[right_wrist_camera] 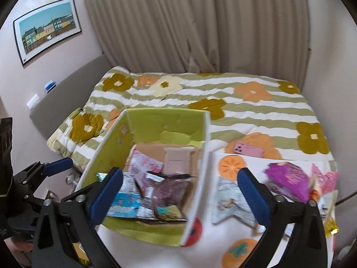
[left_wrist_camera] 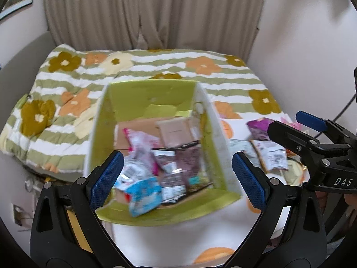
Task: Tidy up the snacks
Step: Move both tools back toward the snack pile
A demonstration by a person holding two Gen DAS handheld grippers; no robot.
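Observation:
A green cardboard box (left_wrist_camera: 145,93) (right_wrist_camera: 167,122) stands open on a white cloth on the bed. It holds several snack packets: a blue one (left_wrist_camera: 145,194) (right_wrist_camera: 125,203), a pink one (left_wrist_camera: 142,143), brown ones (left_wrist_camera: 185,163) (right_wrist_camera: 171,187) and a beige pack (left_wrist_camera: 174,131). My left gripper (left_wrist_camera: 178,178) hovers open over the box's near end, empty. My right gripper (right_wrist_camera: 180,192) is open and empty above the box's right wall. Right of the box lie a pale packet (right_wrist_camera: 225,198), a purple packet (right_wrist_camera: 287,178) (left_wrist_camera: 258,127) and a pink packet (right_wrist_camera: 323,178).
The bed has a green-striped quilt (right_wrist_camera: 245,111) with flowers. A pink phone (right_wrist_camera: 247,148) lies on it beyond the loose packets. A curtain (right_wrist_camera: 189,22) hangs behind the bed, and a framed picture (right_wrist_camera: 46,26) is on the left wall.

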